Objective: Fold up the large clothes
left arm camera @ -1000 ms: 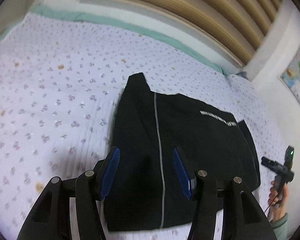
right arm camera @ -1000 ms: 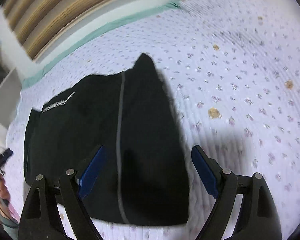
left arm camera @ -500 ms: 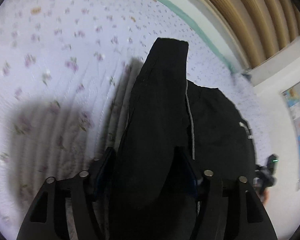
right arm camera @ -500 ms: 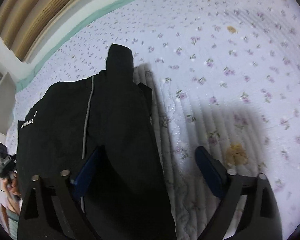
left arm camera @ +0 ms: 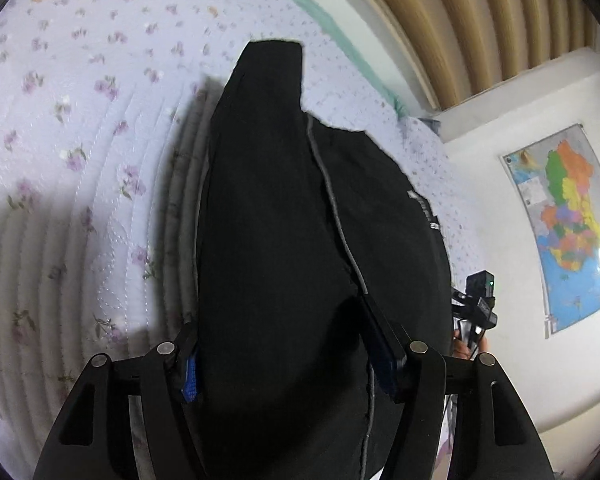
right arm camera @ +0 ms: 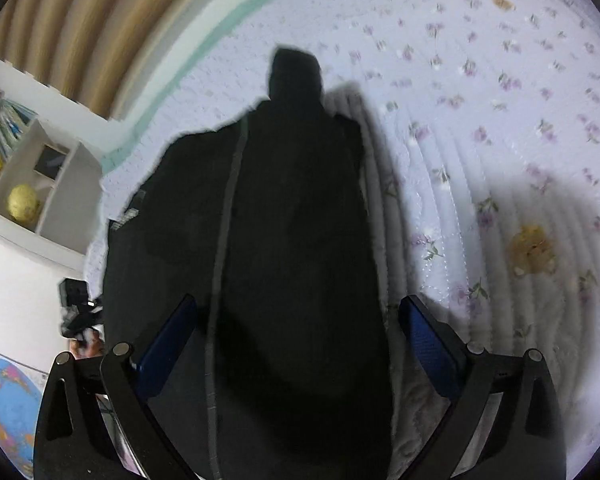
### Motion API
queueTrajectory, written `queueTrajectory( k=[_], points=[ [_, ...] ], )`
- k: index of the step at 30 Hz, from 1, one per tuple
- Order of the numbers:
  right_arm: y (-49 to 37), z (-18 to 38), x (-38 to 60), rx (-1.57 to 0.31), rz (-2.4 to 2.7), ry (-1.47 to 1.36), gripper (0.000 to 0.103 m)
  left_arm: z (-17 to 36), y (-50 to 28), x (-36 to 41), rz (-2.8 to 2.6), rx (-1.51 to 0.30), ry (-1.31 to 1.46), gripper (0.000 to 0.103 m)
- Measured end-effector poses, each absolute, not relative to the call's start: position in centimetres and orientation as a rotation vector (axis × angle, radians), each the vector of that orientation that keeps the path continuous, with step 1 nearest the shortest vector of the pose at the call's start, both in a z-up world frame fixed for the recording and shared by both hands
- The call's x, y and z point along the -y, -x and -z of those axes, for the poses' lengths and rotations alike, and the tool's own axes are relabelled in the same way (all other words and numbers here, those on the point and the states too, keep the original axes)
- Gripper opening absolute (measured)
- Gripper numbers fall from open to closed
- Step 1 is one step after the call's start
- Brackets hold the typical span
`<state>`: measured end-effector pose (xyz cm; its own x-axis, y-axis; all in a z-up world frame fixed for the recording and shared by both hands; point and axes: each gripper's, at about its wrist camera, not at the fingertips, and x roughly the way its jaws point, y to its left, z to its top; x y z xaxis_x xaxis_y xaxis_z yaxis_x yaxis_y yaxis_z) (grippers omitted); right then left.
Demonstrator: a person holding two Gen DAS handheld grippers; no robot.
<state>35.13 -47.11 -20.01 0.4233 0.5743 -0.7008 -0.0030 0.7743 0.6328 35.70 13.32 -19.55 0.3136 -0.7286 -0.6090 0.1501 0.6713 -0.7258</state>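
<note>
A black garment (left arm camera: 276, 240) with a thin grey stripe lies partly folded on the floral quilt

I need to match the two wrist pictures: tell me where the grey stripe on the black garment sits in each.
Left wrist: grey stripe runs right of centre down the black garment.
Right wrist: grey stripe runs left of centre.
Shared landmark: the garment's narrow end, top centre on the floral bedspread.

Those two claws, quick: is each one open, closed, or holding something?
Left claw: open, fingers either side of the black garment, not clamped.
Right claw: open, holding nothing.
</note>
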Motion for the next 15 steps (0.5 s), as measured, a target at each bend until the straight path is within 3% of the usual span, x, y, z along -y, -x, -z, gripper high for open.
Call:
queueTrajectory(
  k=[4, 6, 7, 10, 12, 13, 14, 15],
  points=[
    [-36.9, 20.9, 46.6, -1.08, -0.444, -0.608, 0.103, 21.0, -36.7, -12.5, 0.648, -1.138, 0.67, 0.067],
    [-37.5, 20.8, 45.9, -1.075, -0.461, -0.586, 0.096, 21.1, -37.1, -12.3, 0.646, -1.121, 0.698, 0.067],
    [-38.0, 20.7, 45.4, -1.077, -0.48, -0.568, 0.088, 21.1, -37.3, -12.2, 0.641, -1.124, 0.701, 0.067],
    [-39.3, 20.4, 43.6, -1.095, -0.51, -0.517, 0.083, 20.8, -37.7, -11.6, 0.62, -1.123, 0.688, 0.066],
    [-39.2, 20.0, 43.1, -1.08, -0.505, -0.486, 0.074, 19.8, -37.0, -10.8, 0.595, -1.077, 0.601, 0.051],
    [-38.5, 19.9, 43.5, -1.06, -0.504, -0.484, 0.066, 19.3, -36.6, -10.7, 0.588, -1.056, 0.566, 0.041],
    [-38.0, 19.6, 43.5, -1.037, -0.503, -0.486, 0.056, 18.6, -36.0, -10.5, 0.585, -1.028, 0.544, 0.035],
    [-37.5, 19.3, 43.5, -1.018, -0.502, -0.486, 0.053, 17.8, -35.5, -10.5, 0.588, -1.002, 0.539, 0.033]
  ],
)
